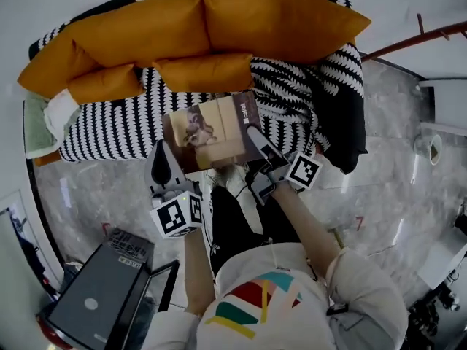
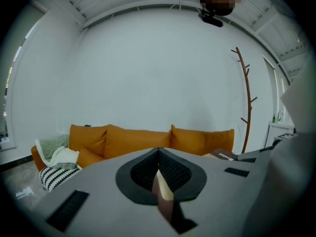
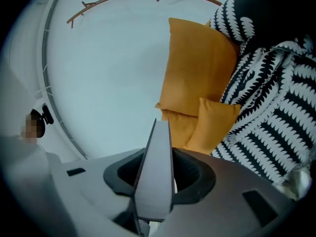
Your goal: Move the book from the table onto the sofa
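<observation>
Your head camera looks steeply down on the sofa; both gripper views look out along their jaws (very close) toward its orange cushions.

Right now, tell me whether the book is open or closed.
Closed: the book shows only its cover, and the right gripper clamps its whole page block.

Book over the sofa front edge, between left gripper and right gripper, cushions behind.

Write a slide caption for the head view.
Left gripper and right gripper hold the book above the striped sofa with orange cushions.
</observation>
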### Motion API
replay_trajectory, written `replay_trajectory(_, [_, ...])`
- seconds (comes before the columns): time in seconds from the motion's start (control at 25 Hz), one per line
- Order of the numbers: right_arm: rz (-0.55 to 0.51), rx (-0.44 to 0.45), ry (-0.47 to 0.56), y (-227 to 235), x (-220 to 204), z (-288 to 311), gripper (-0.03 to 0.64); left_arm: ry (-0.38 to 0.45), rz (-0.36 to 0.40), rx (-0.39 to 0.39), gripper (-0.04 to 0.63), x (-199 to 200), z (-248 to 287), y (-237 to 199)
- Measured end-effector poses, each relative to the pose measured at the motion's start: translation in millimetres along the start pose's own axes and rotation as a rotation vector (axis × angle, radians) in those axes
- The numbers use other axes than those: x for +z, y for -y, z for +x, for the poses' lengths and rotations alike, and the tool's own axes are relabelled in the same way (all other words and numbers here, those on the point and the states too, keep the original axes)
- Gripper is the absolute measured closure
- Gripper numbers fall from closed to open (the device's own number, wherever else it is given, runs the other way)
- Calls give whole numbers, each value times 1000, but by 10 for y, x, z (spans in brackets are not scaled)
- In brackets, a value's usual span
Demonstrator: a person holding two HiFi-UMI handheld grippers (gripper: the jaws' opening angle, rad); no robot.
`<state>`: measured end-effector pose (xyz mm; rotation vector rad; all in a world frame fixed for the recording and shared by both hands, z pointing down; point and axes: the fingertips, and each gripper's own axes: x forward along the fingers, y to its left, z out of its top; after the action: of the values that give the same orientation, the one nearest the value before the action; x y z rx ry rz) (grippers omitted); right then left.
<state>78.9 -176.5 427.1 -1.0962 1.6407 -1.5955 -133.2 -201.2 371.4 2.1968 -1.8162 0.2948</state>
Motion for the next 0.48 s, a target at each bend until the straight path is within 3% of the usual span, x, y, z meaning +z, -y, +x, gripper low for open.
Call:
replay_trajectory(0.16, [-7, -37, 23, 856, -41, 181, 460, -54, -1, -48, 589, -781, 513, -77])
replay_trajectory(0.28, [-33, -77, 48, 1461, 11, 462, 460, -57, -16, -63, 589, -1128, 866, -112])
replay_trajectory(0.48, [-91, -199, 1, 1982, -149, 643, 460, -147, -85, -56, 589, -1719, 834, -72])
